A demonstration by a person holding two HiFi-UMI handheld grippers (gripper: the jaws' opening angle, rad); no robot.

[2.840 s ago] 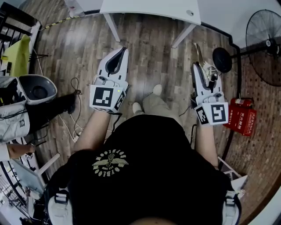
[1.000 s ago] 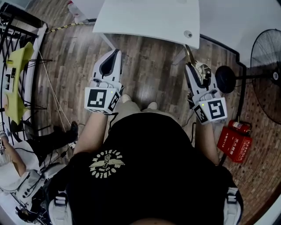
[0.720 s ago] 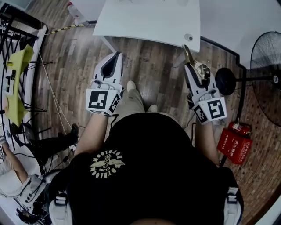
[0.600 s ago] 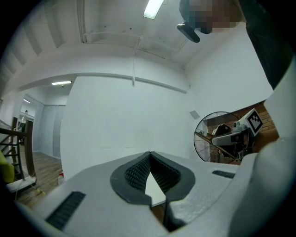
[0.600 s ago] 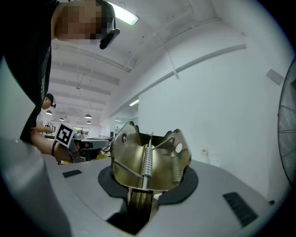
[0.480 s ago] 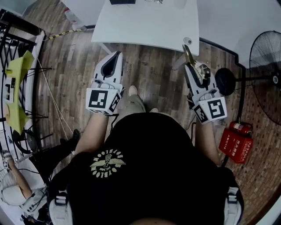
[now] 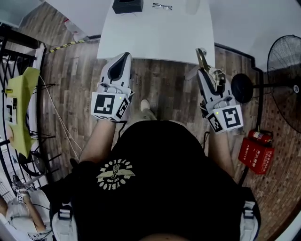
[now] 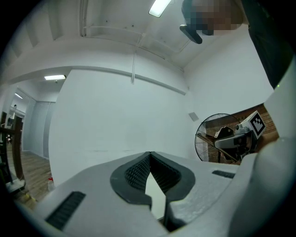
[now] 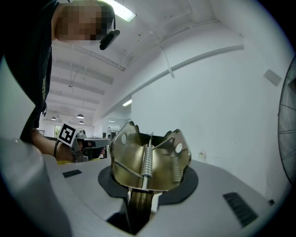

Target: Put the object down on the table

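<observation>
A brass-coloured metal spring clip (image 9: 149, 159) sticks up out of my right gripper (image 9: 141, 200), which is shut on its lower end. In the head view the spring clip (image 7: 204, 60) points forward from the right gripper (image 7: 207, 75), just short of the white table's (image 7: 160, 35) near right corner. My left gripper (image 7: 125, 57) is held level at the table's near edge. Its jaws meet at the tips with nothing between them (image 8: 150, 156). Both grippers hang over the wooden floor.
On the table's far side lie a black box (image 7: 128, 5) and a pair of glasses (image 7: 162, 6). A standing fan (image 7: 283, 59) and a red fire-extinguisher box (image 7: 256, 154) are at the right. A rack with yellow cloth (image 7: 19, 110) stands at the left.
The person has walked forward: the white table has come closer and fills more of the top of the head view. Both grippers travelled forward with the person, and the clip stays gripped.
</observation>
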